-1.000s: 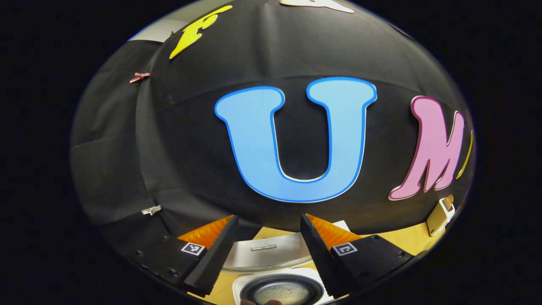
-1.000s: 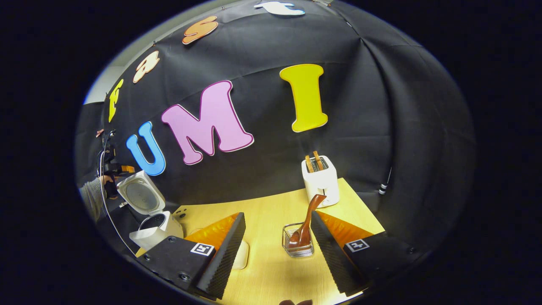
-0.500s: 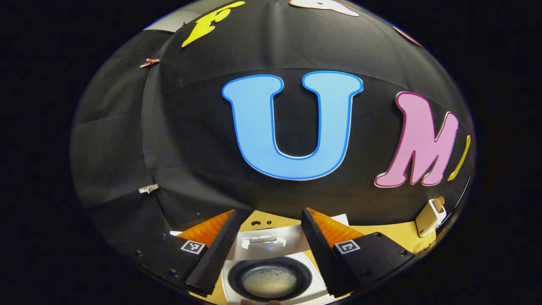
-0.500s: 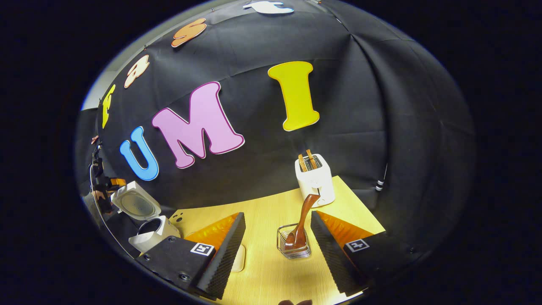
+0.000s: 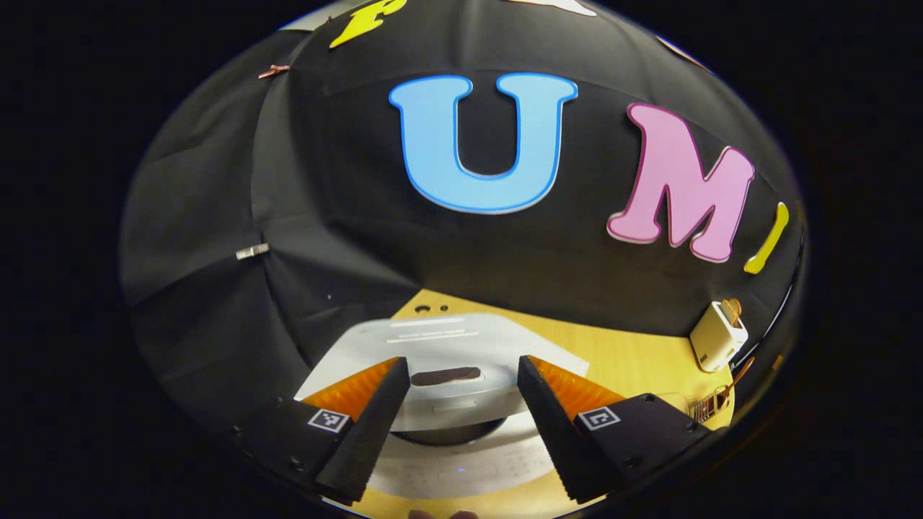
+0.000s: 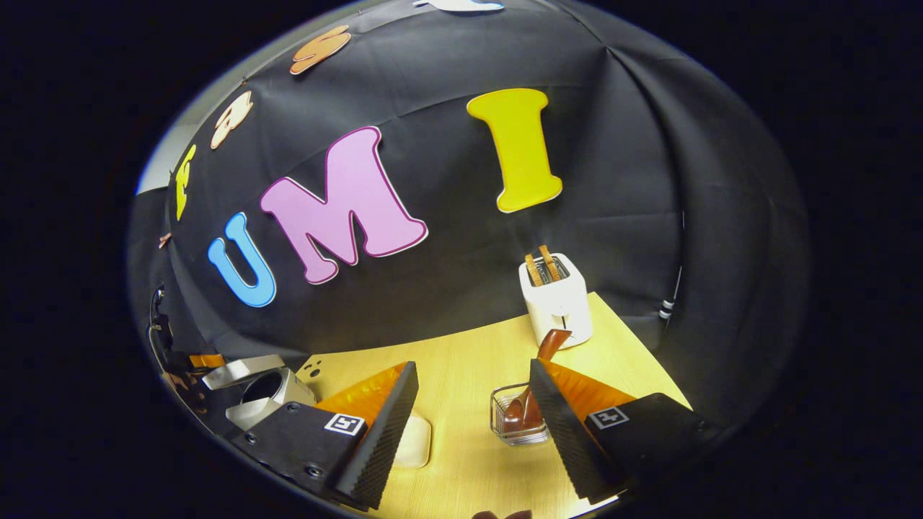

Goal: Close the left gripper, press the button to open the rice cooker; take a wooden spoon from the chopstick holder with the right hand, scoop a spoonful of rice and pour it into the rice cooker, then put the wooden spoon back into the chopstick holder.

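Left gripper (image 5: pixel 461 411) fingers apart, nothing between them, poised just above the rice cooker (image 5: pixel 454 389); its lid (image 5: pixel 440 342) is tilted partway down over the pot. Cooker sits near the tabletop's (image 6: pixel 469 360) left edge. Right gripper (image 6: pixel 469 425) also spread, empty. Wooden spoon (image 6: pixel 530 393) stands in the chopstick holder (image 6: pixel 515 418), just inside the right finger. White toaster (image 6: pixel 557 299) at the far edge.

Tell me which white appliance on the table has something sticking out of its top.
The toaster at the back near the cloth wall: two brown slices stand in its slots. The rice cooker at the left has only its lid.
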Tool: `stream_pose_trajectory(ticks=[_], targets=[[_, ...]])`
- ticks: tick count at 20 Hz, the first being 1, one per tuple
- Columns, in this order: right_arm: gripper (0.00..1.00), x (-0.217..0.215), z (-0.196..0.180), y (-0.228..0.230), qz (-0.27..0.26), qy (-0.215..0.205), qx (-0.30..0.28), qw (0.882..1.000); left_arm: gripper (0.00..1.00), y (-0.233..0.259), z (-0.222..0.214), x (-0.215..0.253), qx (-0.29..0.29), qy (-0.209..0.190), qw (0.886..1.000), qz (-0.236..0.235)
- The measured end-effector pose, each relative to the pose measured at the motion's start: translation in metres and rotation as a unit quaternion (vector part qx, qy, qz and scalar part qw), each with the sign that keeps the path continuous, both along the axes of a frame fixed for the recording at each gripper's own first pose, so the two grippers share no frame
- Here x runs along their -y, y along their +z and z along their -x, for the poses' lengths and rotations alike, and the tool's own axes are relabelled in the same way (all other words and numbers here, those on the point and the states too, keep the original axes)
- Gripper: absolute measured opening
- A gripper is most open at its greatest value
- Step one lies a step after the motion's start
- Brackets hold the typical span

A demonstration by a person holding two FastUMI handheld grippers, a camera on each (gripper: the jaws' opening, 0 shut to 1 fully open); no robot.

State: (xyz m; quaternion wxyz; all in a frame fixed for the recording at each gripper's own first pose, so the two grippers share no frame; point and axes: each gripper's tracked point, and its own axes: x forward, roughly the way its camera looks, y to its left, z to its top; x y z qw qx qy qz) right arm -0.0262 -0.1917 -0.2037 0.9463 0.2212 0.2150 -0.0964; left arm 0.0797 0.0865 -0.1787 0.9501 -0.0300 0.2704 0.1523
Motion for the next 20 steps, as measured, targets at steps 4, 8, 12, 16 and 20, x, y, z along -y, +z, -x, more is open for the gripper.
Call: stream_pose_trajectory(ticks=[4,8,12,16,20], targets=[[0.96,-0.012,-0.006,-0.004,-0.002,0.017,-0.006,1.0,0.99,-0.029,0.013,0.005,-0.029,0.004,1.0,0.002],[0.96,-0.015,-0.004,-0.006,0.002,0.026,-0.01,1.0,0.99,-0.056,0.02,0.006,-0.082,0.017,0.996,0.025],[0.96,-0.011,0.0,-0.007,0.003,0.021,-0.013,1.0,0.99,-0.069,0.022,0.002,-0.107,0.023,0.994,0.025],[0.96,-0.01,0.002,-0.013,-0.004,0.015,-0.02,1.0,0.99,-0.081,0.026,0.003,-0.142,0.028,0.989,0.026],[0.96,-0.017,0.001,-0.016,-0.002,0.021,-0.024,1.0,1.0,-0.083,0.025,0.005,-0.123,0.028,0.992,0.02]])
